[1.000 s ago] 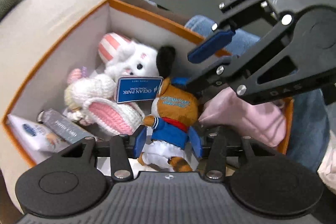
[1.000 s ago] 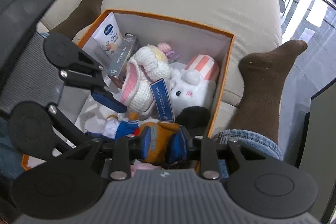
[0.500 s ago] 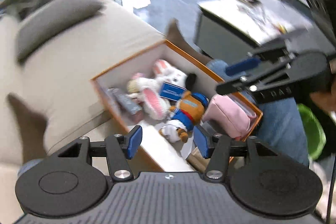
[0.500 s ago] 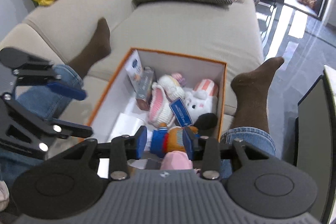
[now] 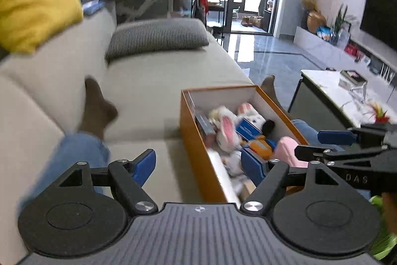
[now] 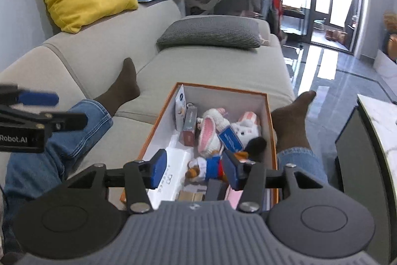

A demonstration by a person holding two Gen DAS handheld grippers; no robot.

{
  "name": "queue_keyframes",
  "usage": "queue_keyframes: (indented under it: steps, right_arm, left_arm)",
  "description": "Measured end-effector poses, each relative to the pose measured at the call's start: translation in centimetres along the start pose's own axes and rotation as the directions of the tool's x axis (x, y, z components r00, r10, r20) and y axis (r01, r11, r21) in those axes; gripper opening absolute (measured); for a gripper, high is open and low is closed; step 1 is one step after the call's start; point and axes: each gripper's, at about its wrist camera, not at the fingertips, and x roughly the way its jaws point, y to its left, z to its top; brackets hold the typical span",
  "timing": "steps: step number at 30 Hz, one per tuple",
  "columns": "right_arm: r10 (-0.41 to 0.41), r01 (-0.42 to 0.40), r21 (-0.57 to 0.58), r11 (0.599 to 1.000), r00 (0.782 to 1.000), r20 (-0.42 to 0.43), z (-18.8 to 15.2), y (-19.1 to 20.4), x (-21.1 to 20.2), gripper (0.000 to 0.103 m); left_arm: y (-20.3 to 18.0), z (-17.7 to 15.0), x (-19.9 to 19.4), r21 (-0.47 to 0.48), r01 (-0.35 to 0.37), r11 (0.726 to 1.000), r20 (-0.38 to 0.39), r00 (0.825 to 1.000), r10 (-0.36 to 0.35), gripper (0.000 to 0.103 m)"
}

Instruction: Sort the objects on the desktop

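My left tool (image 5: pixel 198 163) stands wide apart with nothing between its blue pads, its jaws having just been opening; below and ahead of it lies the beige fabric sofa (image 5: pixel 148 88), and the orange-walled, white-lined cardboard box (image 5: pixel 192 140) sits just to its right. My right tool (image 6: pixel 194 169) is also released, its jaws having just been opening, and it grips nothing; it hangs above the near end of that same box (image 6: pixel 158 121). Straight ahead of the right tool, down in the box, lies the small plush dog in a blue and white sailor outfit (image 6: pixel 206 165), apart from both pads. Just beyond it rest the white crocheted rabbit with pink-lined ears (image 6: pixel 211 131) and the white plush animal with a blue paper tag (image 6: pixel 244 132). Against the box's far left wall stand a white tube (image 6: pixel 180 108) and a grey carton (image 6: pixel 189 119). A pink soft pouch (image 5: pixel 286 150) lies at the box's near end, under the right tool's reach. My legs in blue jeans and brown socks (image 6: pixel 124 88) flank the box on either side.
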Motion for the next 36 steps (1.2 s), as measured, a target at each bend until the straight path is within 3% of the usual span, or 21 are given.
queue_keyframes:
  steps: [2, 6, 11, 16, 36]
  right_arm:
    - [-0.017, 0.016, 0.023, 1.000, 1.000, 0.018, -1.0, 0.2, -0.5, 0.059]
    - [-0.072, 0.071, 0.055, 0.996, 0.997, 0.025, -2.7, 0.1, -0.3, 0.061]
    - [-0.074, 0.074, 0.110, 0.991, 0.997, -0.009, -4.5, -0.8, 1.1, 0.063]
    - [-0.079, 0.078, 0.108, 0.991, 0.997, 0.009, -5.3, -1.1, 2.1, 0.070]
    - [-0.054, 0.055, 0.093, 0.994, 0.998, -0.011, -5.6, -0.9, 4.2, 0.073]
  left_arm:
    - [-0.4, -0.7, 0.8, -0.004, -0.012, 1.000, -0.019, 1.000, 0.012, 0.089]
    - [-1.1, -1.5, 2.3, -0.001, -0.035, 0.999, -0.059, 0.998, 0.035, 0.089]
    - [-1.4, -2.7, 3.8, -0.019, -0.031, 0.999, -0.114, 0.993, 0.028, 0.089]
    - [-1.4, -3.2, 5.2, -0.033, -0.042, 0.999, -0.144, 0.989, 0.037, 0.089]
    - [-0.7, -3.3, 6.0, -0.042, -0.047, 0.998, -0.166, 0.985, 0.039, 0.089]
